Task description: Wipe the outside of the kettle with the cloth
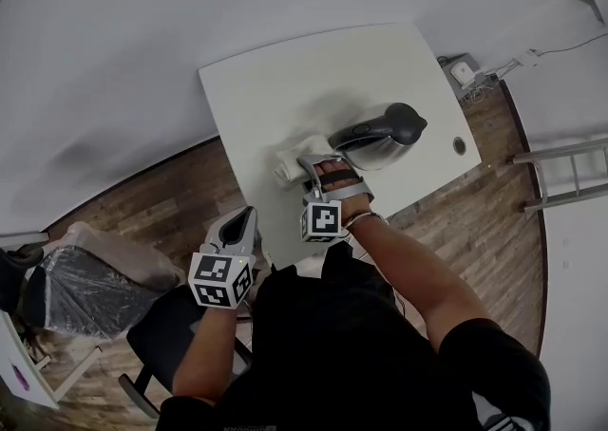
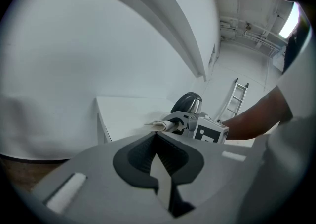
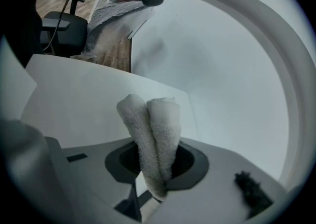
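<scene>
Folded white cloth beside steel kettle

White table on a wood floor; ladder to the table's right, black chair before the table's left corner.

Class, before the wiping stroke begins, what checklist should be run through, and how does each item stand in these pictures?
1. Cloth gripped: ok. The right tool is shut on the folded white cloth.
2. Kettle upright on the table: ok.
3. Cloth touching the kettle: cannot tell. In the head view it is close beside the kettle.
4. Left tool free: ok. It is shut, empty and held off the table.
5. Kettle steadied: not ok. Nothing holds it.
</scene>
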A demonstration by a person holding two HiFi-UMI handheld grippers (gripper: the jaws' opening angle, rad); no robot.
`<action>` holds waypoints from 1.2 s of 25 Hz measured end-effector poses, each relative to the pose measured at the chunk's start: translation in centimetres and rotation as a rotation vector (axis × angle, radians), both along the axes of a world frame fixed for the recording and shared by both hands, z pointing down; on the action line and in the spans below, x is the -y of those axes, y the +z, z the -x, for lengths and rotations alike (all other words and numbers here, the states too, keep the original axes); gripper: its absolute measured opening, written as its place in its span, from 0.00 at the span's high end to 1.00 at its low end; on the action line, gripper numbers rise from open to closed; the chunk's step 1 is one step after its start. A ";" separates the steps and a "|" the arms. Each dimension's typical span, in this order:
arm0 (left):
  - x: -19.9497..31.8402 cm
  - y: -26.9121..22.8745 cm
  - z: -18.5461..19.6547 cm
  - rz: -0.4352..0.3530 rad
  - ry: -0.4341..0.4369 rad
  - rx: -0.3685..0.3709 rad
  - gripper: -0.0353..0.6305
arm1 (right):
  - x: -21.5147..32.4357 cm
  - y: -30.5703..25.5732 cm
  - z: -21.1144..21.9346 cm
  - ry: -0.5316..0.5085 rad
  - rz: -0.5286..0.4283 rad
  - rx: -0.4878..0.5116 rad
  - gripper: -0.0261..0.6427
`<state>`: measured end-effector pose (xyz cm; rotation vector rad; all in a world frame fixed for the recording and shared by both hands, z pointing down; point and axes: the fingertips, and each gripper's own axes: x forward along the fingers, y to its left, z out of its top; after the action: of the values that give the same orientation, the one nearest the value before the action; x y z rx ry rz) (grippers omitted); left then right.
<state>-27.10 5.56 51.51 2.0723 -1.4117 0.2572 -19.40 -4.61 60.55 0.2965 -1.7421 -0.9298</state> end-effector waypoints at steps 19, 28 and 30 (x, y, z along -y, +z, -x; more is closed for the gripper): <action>1.0 -0.6 -4.0 -0.025 0.081 -0.008 0.94 | 1.6 -3.9 -7.4 0.079 -0.076 0.020 0.81; 0.8 -1.3 -5.2 -0.041 0.132 -0.001 0.94 | 2.3 -13.3 -8.7 0.112 -0.243 0.104 0.81; 0.8 -1.4 -5.5 -0.042 0.144 -0.003 0.94 | 2.5 -15.0 -9.2 0.153 -0.257 0.139 0.81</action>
<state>-21.65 4.79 50.10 2.2111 -1.2776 0.2854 -10.18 -7.09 45.59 0.6663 -1.6980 -1.0407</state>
